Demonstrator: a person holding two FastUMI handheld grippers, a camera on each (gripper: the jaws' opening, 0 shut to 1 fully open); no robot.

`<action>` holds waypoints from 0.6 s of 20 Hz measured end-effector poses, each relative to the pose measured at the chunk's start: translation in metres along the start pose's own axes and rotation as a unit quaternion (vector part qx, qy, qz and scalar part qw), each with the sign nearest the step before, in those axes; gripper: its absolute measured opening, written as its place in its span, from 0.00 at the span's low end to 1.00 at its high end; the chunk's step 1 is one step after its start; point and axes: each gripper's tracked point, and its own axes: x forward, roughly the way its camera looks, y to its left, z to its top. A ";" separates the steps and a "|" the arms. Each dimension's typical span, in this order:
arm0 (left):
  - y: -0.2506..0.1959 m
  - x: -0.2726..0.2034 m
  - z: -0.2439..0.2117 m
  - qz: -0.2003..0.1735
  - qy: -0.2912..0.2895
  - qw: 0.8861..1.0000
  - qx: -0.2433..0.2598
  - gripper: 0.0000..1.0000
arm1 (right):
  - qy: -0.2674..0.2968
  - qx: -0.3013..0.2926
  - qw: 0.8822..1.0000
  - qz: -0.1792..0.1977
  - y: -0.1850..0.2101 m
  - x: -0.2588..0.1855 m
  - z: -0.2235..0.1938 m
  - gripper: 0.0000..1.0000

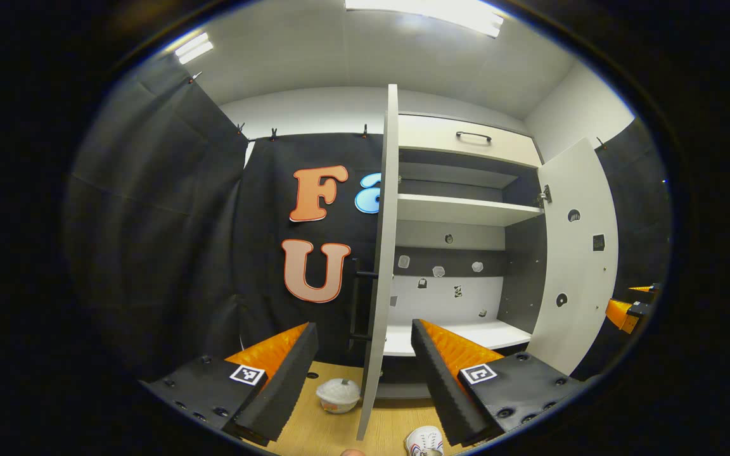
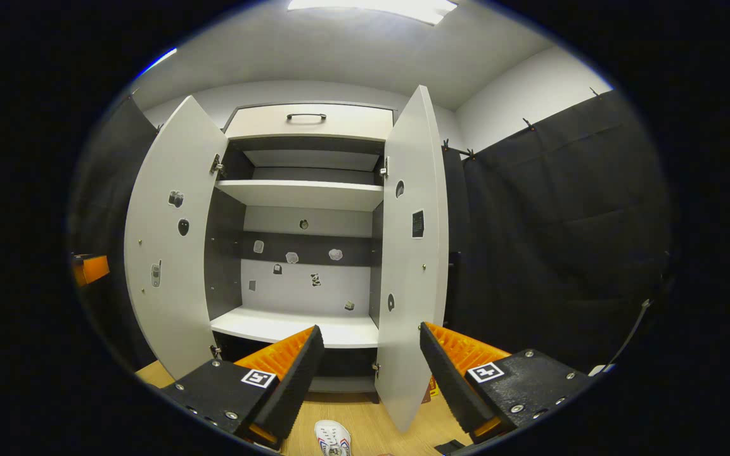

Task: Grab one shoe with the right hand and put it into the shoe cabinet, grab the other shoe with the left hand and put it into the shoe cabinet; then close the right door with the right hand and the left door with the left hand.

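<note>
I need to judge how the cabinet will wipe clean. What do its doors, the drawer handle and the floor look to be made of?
The cabinet doors look like matte white laminated board: flat, uniform, thin square edges. The drawer handle seems to be dark metal, a slim bar, though painted plastic is possible. The floor looks like light wood-grain laminate or vinyl, with faint plank lines.

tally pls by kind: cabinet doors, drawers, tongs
doors: 2, left door and right door, both open
drawer: 1
tongs: 2, left tongs and right tongs, both open
total: 5
</note>
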 end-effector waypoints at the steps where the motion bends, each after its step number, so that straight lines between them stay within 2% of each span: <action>1: 0.000 0.000 0.000 -0.001 0.001 1.000 0.001 0.96 | 0.000 -0.002 1.000 -0.002 -0.001 0.000 0.000 0.94; 8: -0.006 0.006 -0.001 -0.008 -0.001 1.000 0.004 0.96 | 0.010 -0.015 1.000 -0.005 -0.002 0.005 -0.019 0.94; 12: -0.007 0.009 -0.008 -0.011 0.009 1.000 0.002 0.96 | 0.029 -0.020 0.999 0.004 0.006 0.014 -0.056 0.94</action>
